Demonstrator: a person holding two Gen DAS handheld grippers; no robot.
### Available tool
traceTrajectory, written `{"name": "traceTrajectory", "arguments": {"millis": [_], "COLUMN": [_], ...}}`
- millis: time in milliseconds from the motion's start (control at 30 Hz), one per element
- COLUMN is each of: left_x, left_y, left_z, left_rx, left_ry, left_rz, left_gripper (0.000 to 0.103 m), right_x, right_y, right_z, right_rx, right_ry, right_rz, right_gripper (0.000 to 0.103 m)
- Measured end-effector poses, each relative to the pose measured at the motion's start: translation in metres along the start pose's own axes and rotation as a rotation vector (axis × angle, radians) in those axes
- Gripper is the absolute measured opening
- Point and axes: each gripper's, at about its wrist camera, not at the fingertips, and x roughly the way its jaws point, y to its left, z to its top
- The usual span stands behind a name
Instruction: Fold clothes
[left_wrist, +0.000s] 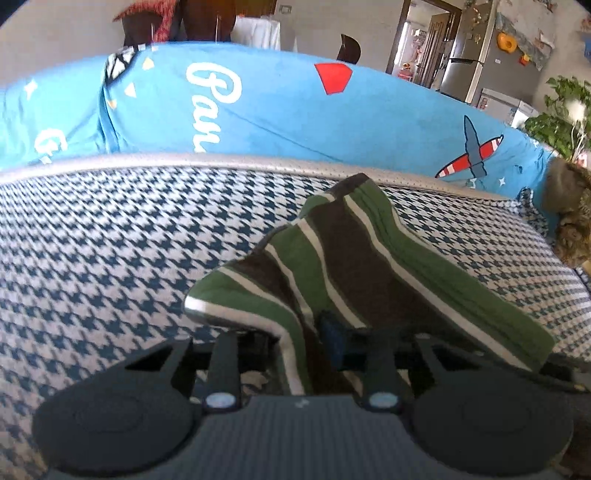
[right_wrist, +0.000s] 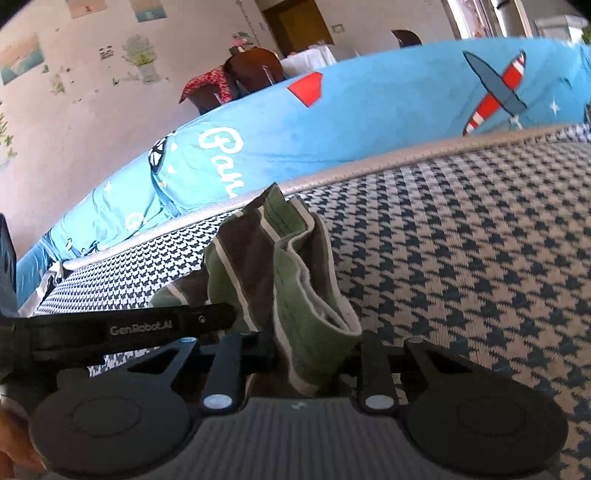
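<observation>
Both grippers clamp the same striped garment (left_wrist: 354, 258), a green, brown and white knit, above a houndstooth cover (left_wrist: 110, 240).

In the left wrist view the left gripper (left_wrist: 306, 343) has its jaws drawn narrow on a bunched edge of the cloth. The fabric drapes over the fingertips and hides them, so the exact contact cannot be seen. The rest of the garment stretches away to the right, and its far end is cut off behind the gripper body.

In the right wrist view the right gripper (right_wrist: 310, 347) pinches several stacked folds, its fingertips likewise buried in cloth. The other gripper's black finger (right_wrist: 147, 325) crosses in from the left edge. Behind runs a blue blanket (right_wrist: 369, 122) with a plane print.
</observation>
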Motion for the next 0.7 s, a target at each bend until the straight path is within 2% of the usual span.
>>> {"name": "traceTrajectory", "arguments": {"millis": [333, 700], "left_x": [-0.041, -0.091], "left_y": [-0.008, 0.001], "left_z": [-0.016, -0.042], "left_rx": [0.010, -0.071], "left_ry": [-0.069, -0.084], "left_rz": [0.119, 0.249], "left_gripper": [0.026, 0.022], "right_x": [-0.023, -0.051], "right_y": [0.022, 0.042], "right_z": [-0.004, -0.018], "right_rx": [-0.082, -0.158], "right_ry": [-0.040, -0.065], "right_rz": [0.016, 0.073], "right_gripper": [0.024, 0.024]}}
